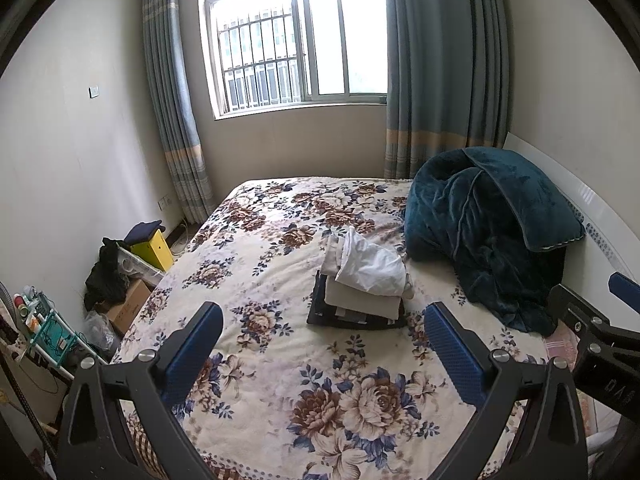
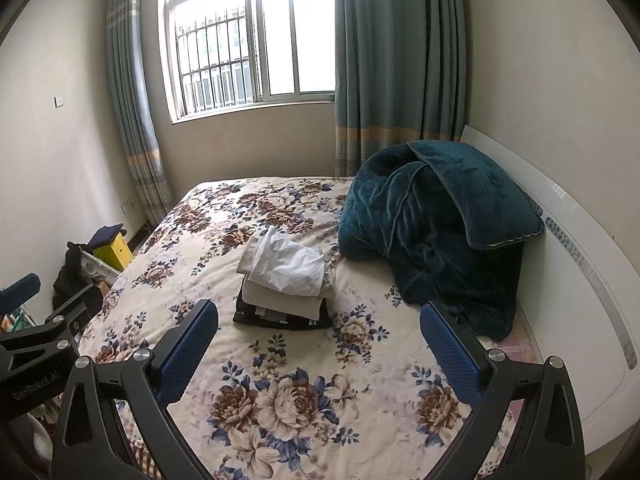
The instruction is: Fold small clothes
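A stack of small clothes [image 1: 360,288] lies in the middle of the floral bed: a crumpled white garment [image 1: 370,262] on top, beige pieces below, a dark striped piece at the bottom. The stack also shows in the right wrist view [image 2: 284,284]. My left gripper [image 1: 324,332] is open and empty, held above the bed in front of the stack. My right gripper [image 2: 320,328] is open and empty, also in front of the stack. Each gripper shows at the edge of the other's view.
A bunched dark teal blanket [image 1: 488,232] sits right of the stack against the white headboard [image 2: 580,280]. Boxes, a yellow box [image 1: 154,250] and dark clothes lie on the floor left of the bed. A curtained window is behind.
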`<action>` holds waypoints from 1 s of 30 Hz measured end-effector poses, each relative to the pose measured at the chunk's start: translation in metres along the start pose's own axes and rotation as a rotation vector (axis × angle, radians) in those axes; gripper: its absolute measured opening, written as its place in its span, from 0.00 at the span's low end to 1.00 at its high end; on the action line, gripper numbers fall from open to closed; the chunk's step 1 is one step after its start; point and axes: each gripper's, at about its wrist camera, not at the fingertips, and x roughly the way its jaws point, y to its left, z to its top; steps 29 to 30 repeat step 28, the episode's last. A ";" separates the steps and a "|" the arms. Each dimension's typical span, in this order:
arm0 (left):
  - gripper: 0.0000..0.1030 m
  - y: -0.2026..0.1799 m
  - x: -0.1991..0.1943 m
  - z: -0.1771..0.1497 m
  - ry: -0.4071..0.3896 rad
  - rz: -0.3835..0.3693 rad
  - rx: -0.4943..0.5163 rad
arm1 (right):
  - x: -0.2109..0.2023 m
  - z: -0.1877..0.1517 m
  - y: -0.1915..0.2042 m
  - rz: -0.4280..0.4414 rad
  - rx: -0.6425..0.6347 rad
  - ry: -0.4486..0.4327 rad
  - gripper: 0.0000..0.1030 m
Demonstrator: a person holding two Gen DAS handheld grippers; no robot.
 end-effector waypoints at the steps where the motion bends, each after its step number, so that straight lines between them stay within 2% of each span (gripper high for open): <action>1: 1.00 0.001 0.000 0.000 0.000 0.002 0.000 | 0.000 0.000 0.000 0.000 -0.001 0.001 0.99; 30: 1.00 0.002 -0.005 -0.003 -0.002 0.002 -0.014 | -0.001 -0.002 0.001 -0.003 -0.003 0.004 0.99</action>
